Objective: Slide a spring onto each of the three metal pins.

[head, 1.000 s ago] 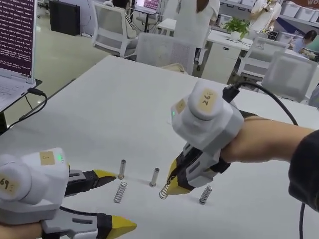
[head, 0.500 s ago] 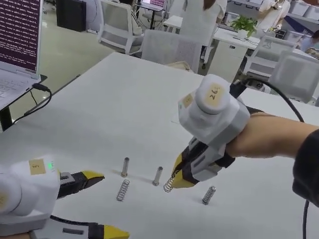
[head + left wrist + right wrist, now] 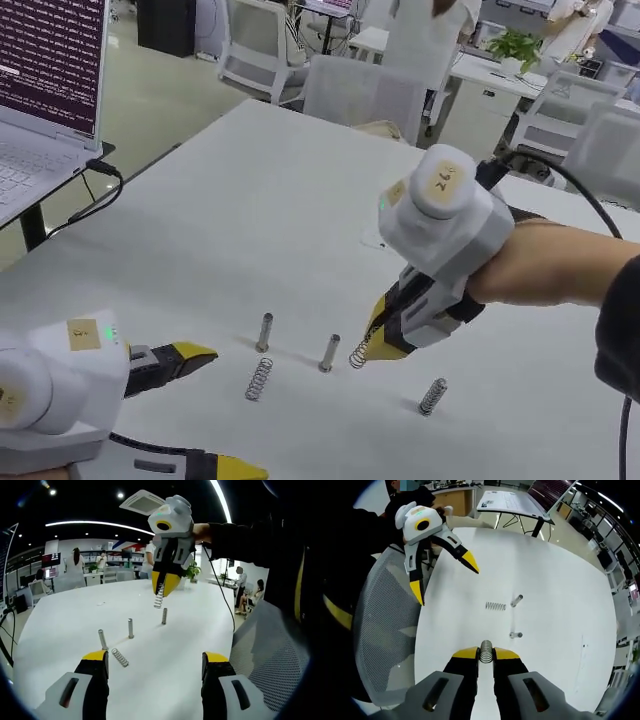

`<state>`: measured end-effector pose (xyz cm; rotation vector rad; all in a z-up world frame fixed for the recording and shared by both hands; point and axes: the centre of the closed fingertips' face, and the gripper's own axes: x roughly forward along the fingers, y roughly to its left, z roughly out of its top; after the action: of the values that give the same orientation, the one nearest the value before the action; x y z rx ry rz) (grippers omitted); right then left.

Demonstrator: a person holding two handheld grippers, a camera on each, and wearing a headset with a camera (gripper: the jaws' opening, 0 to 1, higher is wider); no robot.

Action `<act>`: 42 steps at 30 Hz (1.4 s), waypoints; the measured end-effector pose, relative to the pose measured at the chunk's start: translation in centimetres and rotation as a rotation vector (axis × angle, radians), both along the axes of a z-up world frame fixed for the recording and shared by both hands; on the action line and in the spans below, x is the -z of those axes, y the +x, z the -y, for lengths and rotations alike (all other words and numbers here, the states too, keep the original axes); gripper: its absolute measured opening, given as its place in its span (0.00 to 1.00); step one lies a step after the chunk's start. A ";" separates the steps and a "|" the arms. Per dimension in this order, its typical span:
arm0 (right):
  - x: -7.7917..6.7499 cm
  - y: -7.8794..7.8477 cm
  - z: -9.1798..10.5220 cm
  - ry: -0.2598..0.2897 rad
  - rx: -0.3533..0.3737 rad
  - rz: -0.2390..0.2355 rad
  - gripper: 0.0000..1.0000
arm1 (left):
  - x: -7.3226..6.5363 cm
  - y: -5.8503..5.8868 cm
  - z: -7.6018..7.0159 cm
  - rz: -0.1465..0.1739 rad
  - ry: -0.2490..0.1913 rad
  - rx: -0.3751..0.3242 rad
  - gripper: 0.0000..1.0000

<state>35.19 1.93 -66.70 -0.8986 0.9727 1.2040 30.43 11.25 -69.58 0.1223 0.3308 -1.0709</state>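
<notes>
- My right gripper is right of centre in the head view, its fingers pinched shut on a spring.
- In the left gripper view, that spring hangs just above the farthest pin, upper centre.
- Two more metal pins stand upright mid-frame on the tabletop.
- My left gripper, lower left, has its fingers spread wide and holds nothing.
- Two loose springs lie flat on the tabletop.

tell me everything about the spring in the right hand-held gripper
A small silvery coil spring, apparently steel wire, pinched at its upper end between the yellow-tipped jaws of the right hand-held gripper. It hangs tilted, clear of the white table, its free lower end near a bare upright pin, not threaded on it.
</notes>
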 end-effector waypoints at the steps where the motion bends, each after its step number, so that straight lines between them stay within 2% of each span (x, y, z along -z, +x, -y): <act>1: 0.1 0.3 0.1 -0.006 0.001 0.000 0.08 | 0.0 0.0 0.0 -0.001 0.000 0.000 0.73; 13: 0.9 3.7 0.3 -0.017 0.024 -0.002 0.08 | 0.2 0.7 -0.6 0.004 0.009 -0.020 0.72; 23: 2.1 5.6 0.0 -0.024 0.034 -0.001 0.08 | 0.6 0.6 -0.8 -0.004 0.020 -0.031 0.71; 35: 3.8 6.6 -0.5 -0.048 0.027 -0.007 0.08 | 1.0 0.6 -1.1 -0.009 0.033 -0.041 0.70; 42: 4.3 6.4 -0.4 -0.069 0.026 -0.014 0.08 | 1.1 0.6 -1.2 -0.013 0.032 -0.045 0.70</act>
<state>41.60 2.35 -71.00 -0.9299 1.0392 1.1620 31.00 12.44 -70.68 0.1356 0.3614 -1.0221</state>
